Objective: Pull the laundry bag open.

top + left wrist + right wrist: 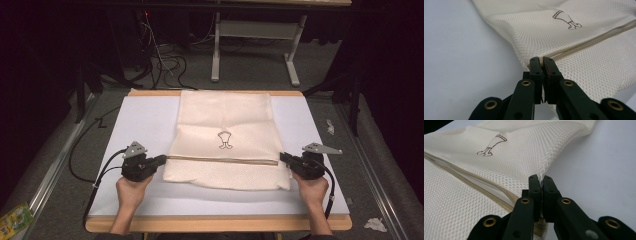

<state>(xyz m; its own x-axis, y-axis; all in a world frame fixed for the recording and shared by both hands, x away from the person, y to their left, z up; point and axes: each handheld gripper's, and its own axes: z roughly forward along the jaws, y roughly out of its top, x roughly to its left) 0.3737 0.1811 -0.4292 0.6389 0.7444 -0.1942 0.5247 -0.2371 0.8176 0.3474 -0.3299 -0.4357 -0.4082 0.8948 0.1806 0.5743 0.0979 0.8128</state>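
At the worktop's [150, 200] centre lies my limp, light cream mesh zip bag [225, 125]; my left gripper [161, 160] at nine o'clock and right gripper [283, 158] at three clamp its zipper-line edges, the best hold.

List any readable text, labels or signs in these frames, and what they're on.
No readable words or numbers.
Mesh bag: small dark outline drawing, no lettering.
Green packet on the floor: print too small and blurred to read.

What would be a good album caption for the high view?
Two hand-held grippers, left and right, pinch opposite ends of a cream mesh bag.
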